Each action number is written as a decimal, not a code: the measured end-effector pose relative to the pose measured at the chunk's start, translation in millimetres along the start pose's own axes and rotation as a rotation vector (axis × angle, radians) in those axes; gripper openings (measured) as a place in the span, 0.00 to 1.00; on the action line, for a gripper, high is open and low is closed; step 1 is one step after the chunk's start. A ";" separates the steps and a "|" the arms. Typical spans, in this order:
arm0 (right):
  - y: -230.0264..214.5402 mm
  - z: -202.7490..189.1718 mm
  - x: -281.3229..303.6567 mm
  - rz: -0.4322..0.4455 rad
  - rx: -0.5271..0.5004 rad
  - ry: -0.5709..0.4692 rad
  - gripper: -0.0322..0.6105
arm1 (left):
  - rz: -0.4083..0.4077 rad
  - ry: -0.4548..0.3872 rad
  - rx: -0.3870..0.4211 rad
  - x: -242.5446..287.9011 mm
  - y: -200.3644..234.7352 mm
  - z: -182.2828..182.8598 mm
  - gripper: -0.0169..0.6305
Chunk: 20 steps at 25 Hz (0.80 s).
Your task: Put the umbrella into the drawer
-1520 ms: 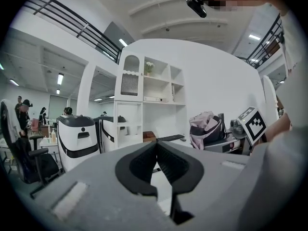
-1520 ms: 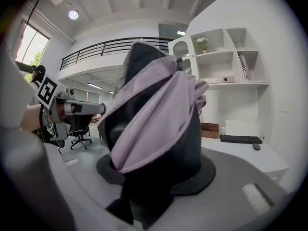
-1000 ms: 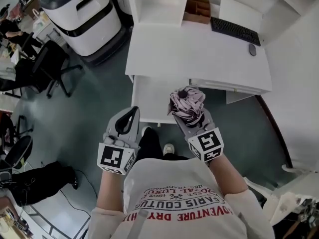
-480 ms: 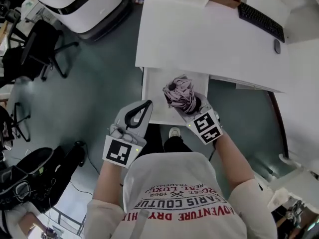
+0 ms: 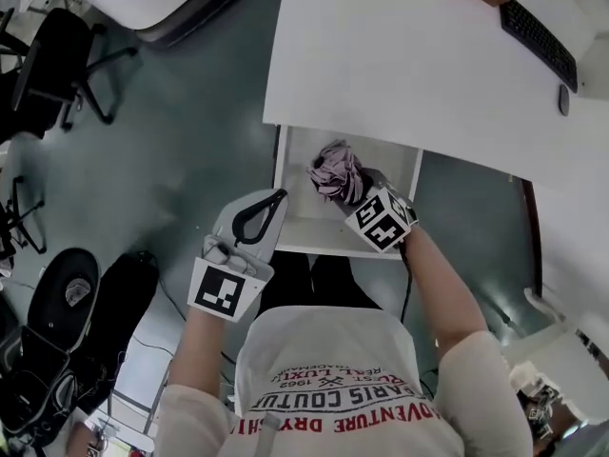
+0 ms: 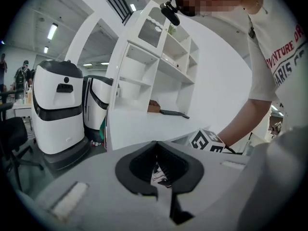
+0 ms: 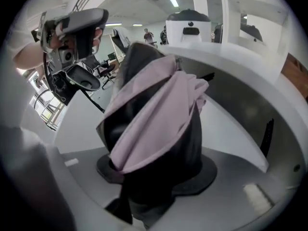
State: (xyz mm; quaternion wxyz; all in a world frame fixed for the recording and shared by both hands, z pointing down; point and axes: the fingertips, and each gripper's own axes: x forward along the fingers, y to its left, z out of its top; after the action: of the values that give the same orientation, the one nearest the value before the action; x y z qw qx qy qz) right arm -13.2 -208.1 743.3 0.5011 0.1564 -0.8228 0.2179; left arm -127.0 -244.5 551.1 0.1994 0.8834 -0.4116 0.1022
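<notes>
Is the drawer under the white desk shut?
No, the drawer is pulled out from under the desk, its inside open to view beneath the folded umbrella.

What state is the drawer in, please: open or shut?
Open: the drawer juts out from under the desk, its white inside showing.

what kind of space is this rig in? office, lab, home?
Most likely an open-plan office or lab. There is a white desk with a keyboard and mouse, a black office chair on the floor, and a large white machine nearby.
</notes>
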 end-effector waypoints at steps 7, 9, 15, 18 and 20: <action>-1.6 -32.1 31.6 0.047 0.037 0.096 0.39 | -0.007 -0.003 0.013 15.2 -12.4 -13.7 0.03; -1.0 -43.1 36.8 0.051 0.039 0.107 0.39 | -0.011 -0.014 0.010 17.2 -21.4 -14.1 0.03; -1.7 -54.5 54.5 0.033 0.065 0.117 0.42 | 0.039 -0.010 -0.018 11.9 -23.5 -18.2 0.03; -8.4 -56.4 61.5 -0.002 0.095 0.102 0.49 | 0.043 -0.005 -0.036 13.0 -24.7 -24.0 0.03; -9.8 -56.4 63.4 -0.016 0.100 0.102 0.61 | 0.044 0.001 -0.032 13.2 -26.4 -25.4 0.03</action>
State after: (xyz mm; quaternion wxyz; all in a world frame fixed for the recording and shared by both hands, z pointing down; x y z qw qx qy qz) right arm 5.6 -189.9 824.6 0.5357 0.1764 -0.7829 0.2625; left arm -98.7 -227.1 571.4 0.2116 0.8707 -0.4324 0.1005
